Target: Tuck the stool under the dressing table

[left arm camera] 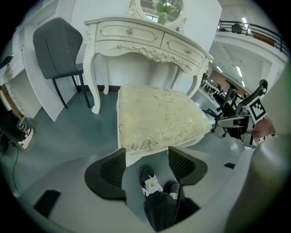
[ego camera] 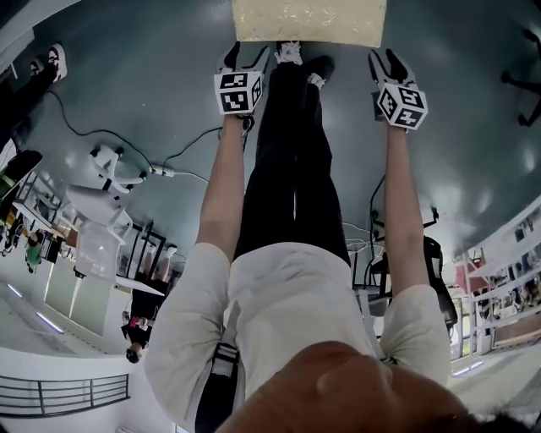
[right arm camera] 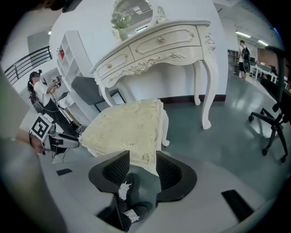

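Observation:
A cream cushioned stool stands on the grey floor in front of the person's feet. The white carved dressing table is beyond it, with its legs apart and an open space below. My left gripper is at the stool's near left edge. In the left gripper view the stool has its near edge between that gripper's open jaws, untouched by the pads. My right gripper is at the near right corner. In the right gripper view the stool has its corner between that gripper's open jaws, in front of the dressing table.
A grey chair stands left of the dressing table. A black office chair stands on the right. The person's legs and shoes are between the grippers. Cables run over the floor on the left. A white shelf stands at the back.

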Demonstrator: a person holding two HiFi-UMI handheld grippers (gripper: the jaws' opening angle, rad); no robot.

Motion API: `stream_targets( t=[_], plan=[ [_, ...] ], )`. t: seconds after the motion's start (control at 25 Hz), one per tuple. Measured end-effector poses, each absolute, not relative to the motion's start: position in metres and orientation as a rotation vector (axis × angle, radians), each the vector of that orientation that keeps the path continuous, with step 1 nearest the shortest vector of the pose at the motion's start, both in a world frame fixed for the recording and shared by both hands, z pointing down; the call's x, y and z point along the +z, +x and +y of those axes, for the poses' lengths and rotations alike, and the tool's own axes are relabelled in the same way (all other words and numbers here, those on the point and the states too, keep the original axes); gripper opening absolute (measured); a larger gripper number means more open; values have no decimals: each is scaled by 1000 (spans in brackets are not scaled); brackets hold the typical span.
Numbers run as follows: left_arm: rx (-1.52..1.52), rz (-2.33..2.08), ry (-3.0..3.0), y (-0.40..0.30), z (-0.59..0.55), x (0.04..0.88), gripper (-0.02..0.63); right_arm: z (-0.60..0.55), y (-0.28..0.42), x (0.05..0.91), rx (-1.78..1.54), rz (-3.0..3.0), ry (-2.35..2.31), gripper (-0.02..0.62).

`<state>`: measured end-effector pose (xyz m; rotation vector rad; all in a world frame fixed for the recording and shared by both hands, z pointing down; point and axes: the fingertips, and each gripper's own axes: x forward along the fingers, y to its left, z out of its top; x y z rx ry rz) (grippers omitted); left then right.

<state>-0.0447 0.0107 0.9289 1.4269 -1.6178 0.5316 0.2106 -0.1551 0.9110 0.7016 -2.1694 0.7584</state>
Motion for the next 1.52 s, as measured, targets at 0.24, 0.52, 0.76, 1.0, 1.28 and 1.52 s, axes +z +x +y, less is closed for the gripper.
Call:
stream_targets(
  t=[0.24,0.52,0.76,1.0,1.28,1.52],
  plan=[
    [597,-1653,1334,-54,2,943,297,-154,205,932,625,-2097,513,224],
    [611,-1679,1363,-53,4,944,295,-153,200,948,465,-2022,430,222],
    [613,-1665,1371,-54,1,944,295,-155,198,947,492,-2014,434,222],
    [613,-1625,1384,-54,-2,942,295,-157,199,945,504,-2002,449,218],
    [624,-1608,1402,-67,-15,940,295,-162,191,942,528,-1988,488,217],
    [645,-1582,1422,-80,-30,941,295,-169,183,944,552,-1969,512,216]
  ],
)
